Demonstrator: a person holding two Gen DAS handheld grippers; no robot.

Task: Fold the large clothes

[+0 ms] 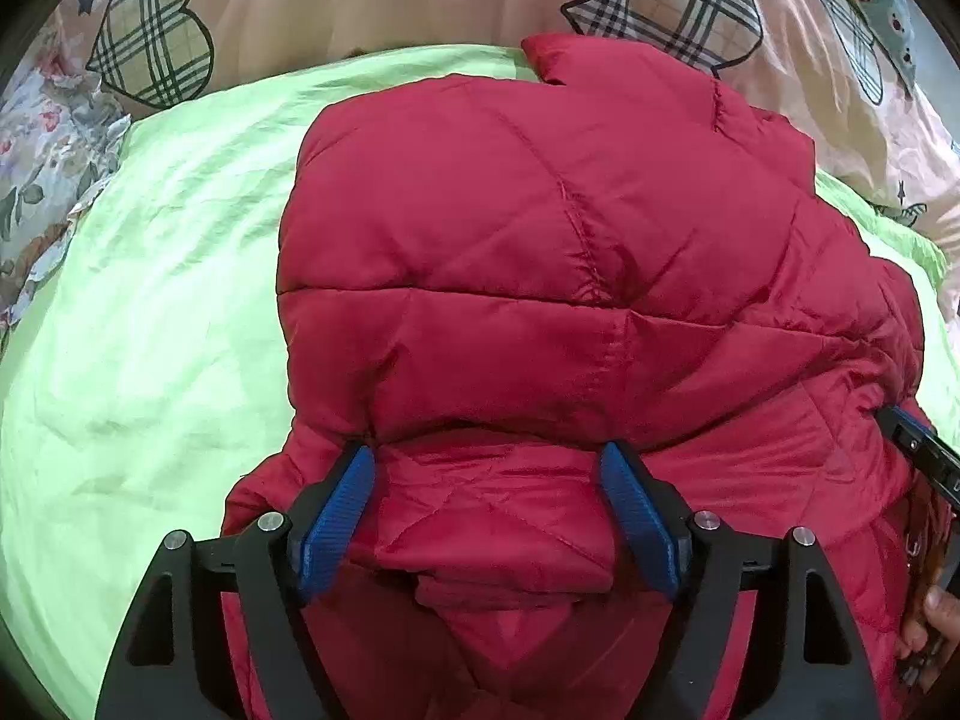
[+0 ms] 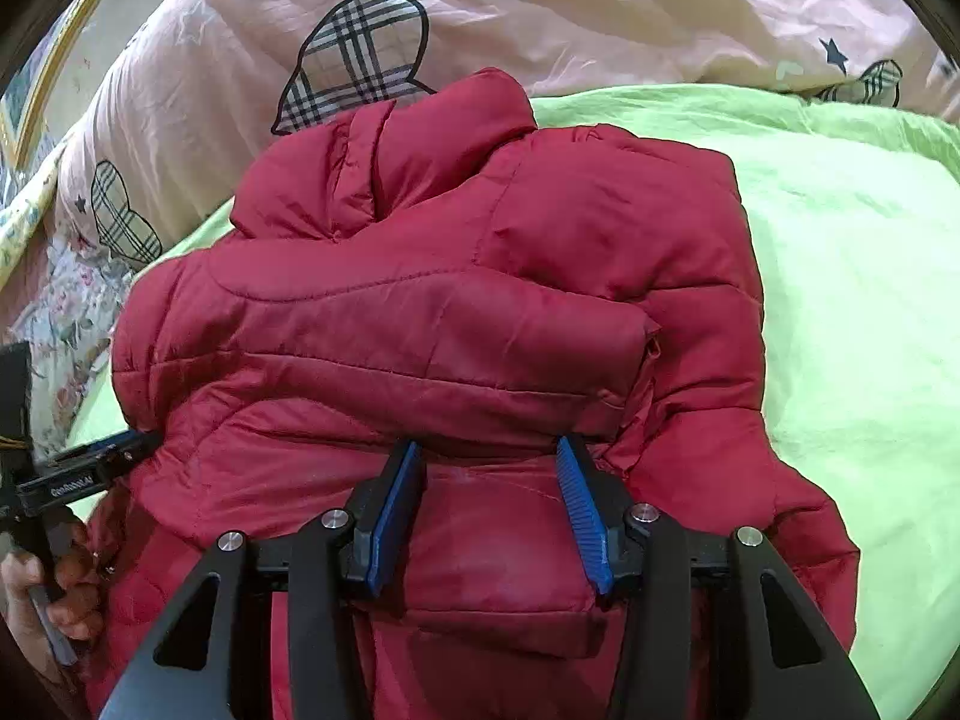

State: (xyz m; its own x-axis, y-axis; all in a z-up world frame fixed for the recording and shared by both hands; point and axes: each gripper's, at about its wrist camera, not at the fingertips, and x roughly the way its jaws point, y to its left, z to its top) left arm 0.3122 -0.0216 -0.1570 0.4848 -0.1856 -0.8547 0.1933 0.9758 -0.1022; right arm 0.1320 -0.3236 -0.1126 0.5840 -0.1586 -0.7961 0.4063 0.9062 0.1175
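A red quilted puffer jacket (image 1: 540,276) lies on a light green sheet (image 1: 156,312), its sleeves folded over the body. It also shows in the right wrist view (image 2: 444,312), collar towards the pillows. My left gripper (image 1: 489,468) is open, its blue pads on either side of a fold at the jacket's near edge. My right gripper (image 2: 489,462) is open too, its blue pads astride the near part of the jacket. Each gripper shows at the edge of the other's view, the right one (image 1: 924,456) and the left one (image 2: 78,468).
A pink duvet with plaid hearts (image 2: 540,18) is bunched behind the jacket. A floral cloth (image 1: 42,162) lies at the far left. The green sheet (image 2: 858,312) spreads wide to the right of the jacket.
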